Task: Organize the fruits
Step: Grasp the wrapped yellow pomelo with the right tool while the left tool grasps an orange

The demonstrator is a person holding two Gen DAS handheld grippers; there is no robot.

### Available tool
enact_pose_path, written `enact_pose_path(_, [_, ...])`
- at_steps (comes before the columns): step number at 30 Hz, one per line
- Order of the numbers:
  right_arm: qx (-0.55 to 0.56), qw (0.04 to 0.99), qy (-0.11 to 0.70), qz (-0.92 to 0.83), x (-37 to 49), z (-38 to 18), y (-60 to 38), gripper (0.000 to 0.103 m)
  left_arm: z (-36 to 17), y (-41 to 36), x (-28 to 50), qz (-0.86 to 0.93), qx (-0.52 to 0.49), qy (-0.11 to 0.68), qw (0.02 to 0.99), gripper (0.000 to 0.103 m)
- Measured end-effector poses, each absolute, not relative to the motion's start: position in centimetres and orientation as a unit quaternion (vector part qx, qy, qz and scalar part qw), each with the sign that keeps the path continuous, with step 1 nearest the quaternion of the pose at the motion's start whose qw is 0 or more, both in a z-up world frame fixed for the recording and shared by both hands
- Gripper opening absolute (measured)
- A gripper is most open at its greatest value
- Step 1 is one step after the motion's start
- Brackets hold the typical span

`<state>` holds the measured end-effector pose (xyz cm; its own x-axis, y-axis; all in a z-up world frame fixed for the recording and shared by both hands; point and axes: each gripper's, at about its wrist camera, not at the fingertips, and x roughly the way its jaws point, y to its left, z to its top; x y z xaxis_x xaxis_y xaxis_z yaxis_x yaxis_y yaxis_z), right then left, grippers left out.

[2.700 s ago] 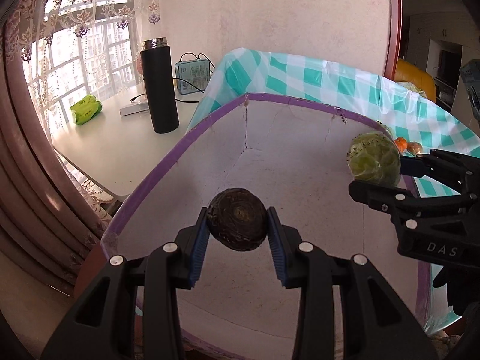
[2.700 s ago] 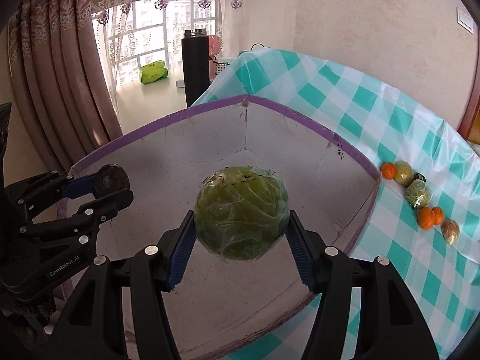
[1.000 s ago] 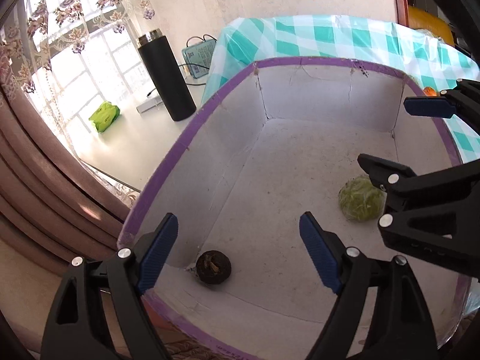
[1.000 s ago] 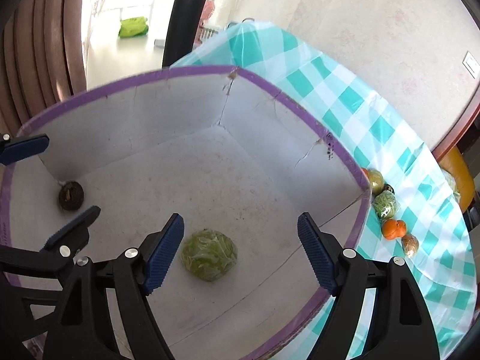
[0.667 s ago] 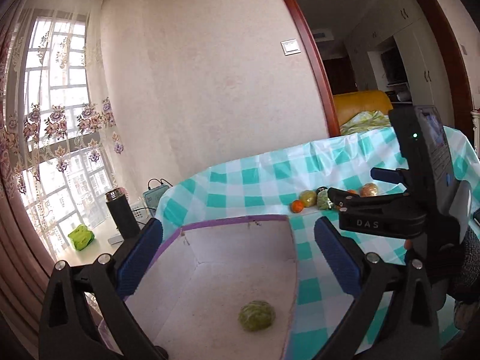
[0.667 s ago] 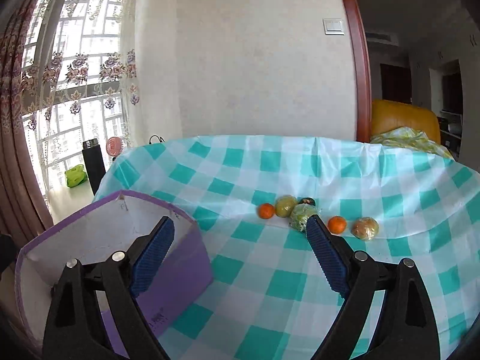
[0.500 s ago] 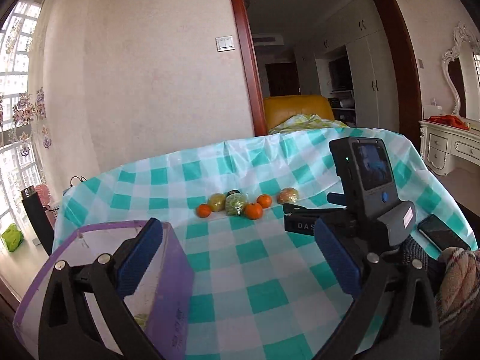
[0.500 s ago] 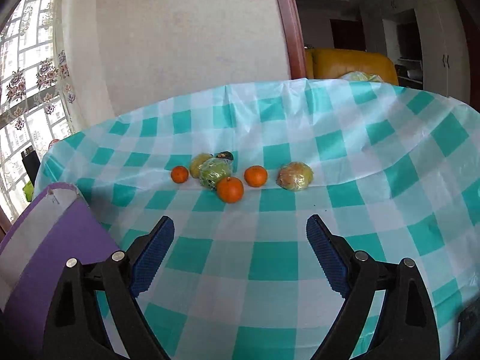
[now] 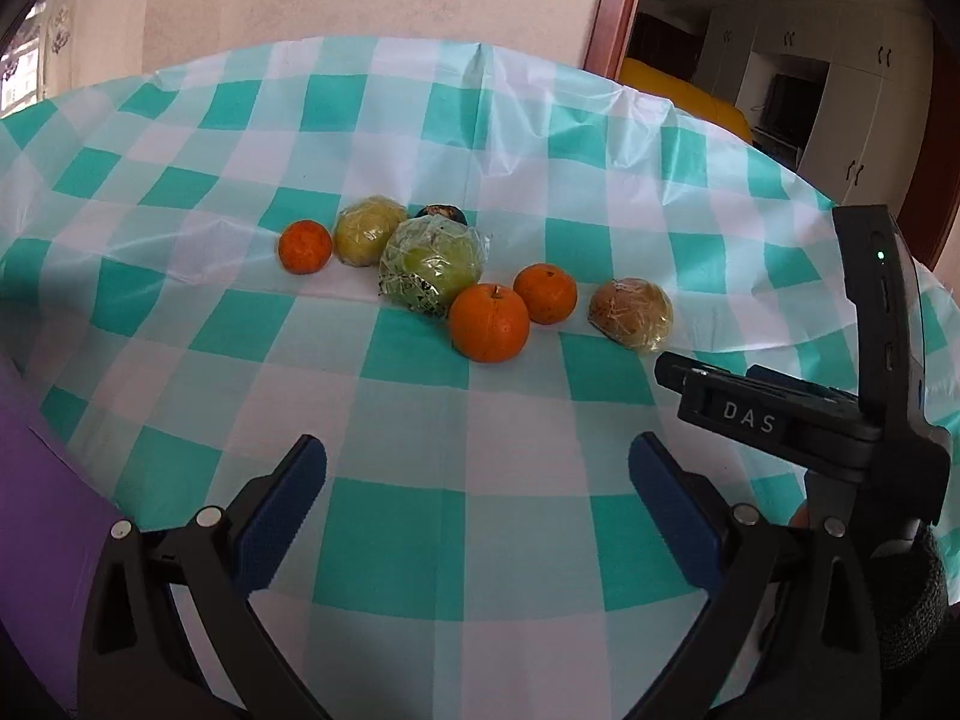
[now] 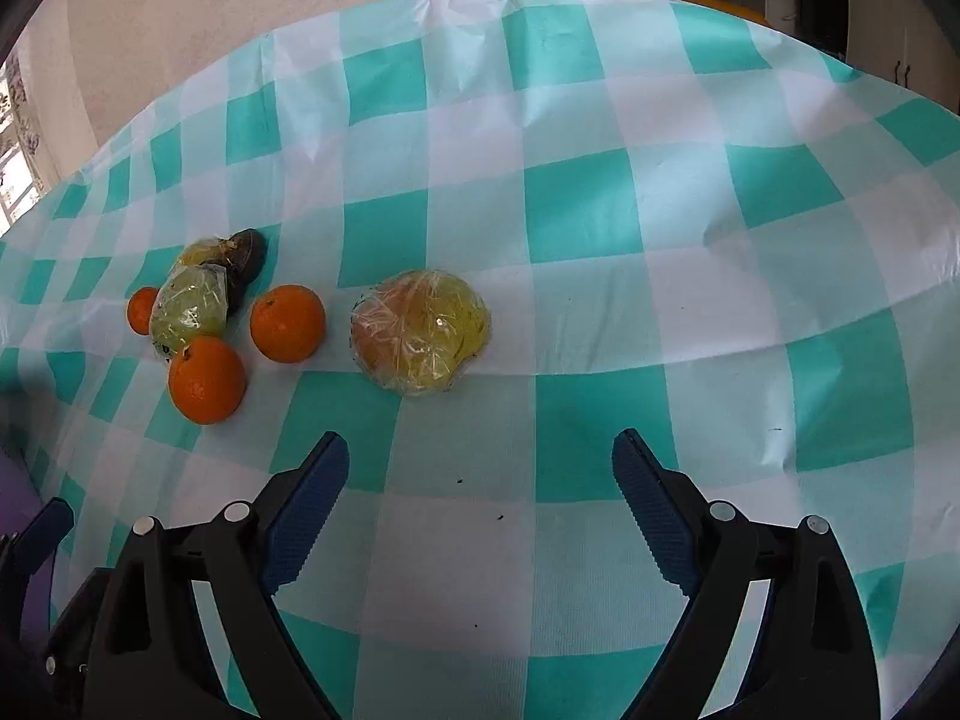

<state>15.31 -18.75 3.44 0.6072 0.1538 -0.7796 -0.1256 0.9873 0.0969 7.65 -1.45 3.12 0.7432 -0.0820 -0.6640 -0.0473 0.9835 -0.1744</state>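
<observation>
— While both claws hang over the checked cloth (image 9: 420, 516), what do they hold?
— Nothing. The left gripper (image 9: 477, 462) gapes wide; the right gripper (image 10: 480, 456) is closing, empty.
— And the fruits (image 9: 489, 322)?
— Clustered ahead of both, well apart; a wrapped fruit (image 10: 420, 339) lies nearest the right claw.

Both wrist cameras look obliquely down along their fingers at the checked desk (image 9: 420, 516), sharing the fruit cluster (image 9: 468, 276); the right sits nearer.

Each gripper (image 9: 477, 459) has 2 black fingers with blue ribbed pads (image 9: 282, 522) and silver screws (image 9: 208, 517). The right gripper (image 10: 480, 456) body reads "DAS" in white.
</observation>
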Motion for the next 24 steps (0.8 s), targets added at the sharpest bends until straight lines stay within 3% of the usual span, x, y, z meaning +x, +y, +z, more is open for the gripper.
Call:
enact_pose_path(2, [0.010, 0.894, 0.439, 0.090, 17.2, 3.3, -18.2, 0.079, 2.8, -0.8, 9.0, -0.007, -0.109, 0.378, 0.920, 0.101])
enact_pose_path(13, [-0.059, 0.876, 0.462, 0.129, 21.0, 2.3, -14.4, 0.078, 1.8, -0.8, 14.8, 0.021, -0.093, 0.431, 0.897, 0.101])
enact_pose_path(14, [-0.055, 0.876, 0.462, 0.131, 21.1, 2.2, -14.5, 0.075, 1.6, -1.0, 15.4, 0.025, -0.086, 0.440, 0.893, 0.101])
enact_pose_path(15, [-0.052, 0.879, 0.456, 0.130, 21.0, 2.3, -14.6, 0.063, 1.5, -1.2, 15.8, 0.028, -0.079, 0.446, 0.891, 0.101])
enact_pose_path(17, [-0.031, 0.881, 0.451, 0.138, 20.7, 2.4, -15.2, 0.062, 1.5, -1.5, 16.4, 0.032, -0.068, 0.445, 0.892, 0.099])
enact_pose_path(24, [0.084, 0.886, 0.438, 0.128, 20.3, 2.2, -19.1, 0.062, 1.5, -3.6, 18.3, 0.039, -0.011, 0.444, 0.895, 0.073])
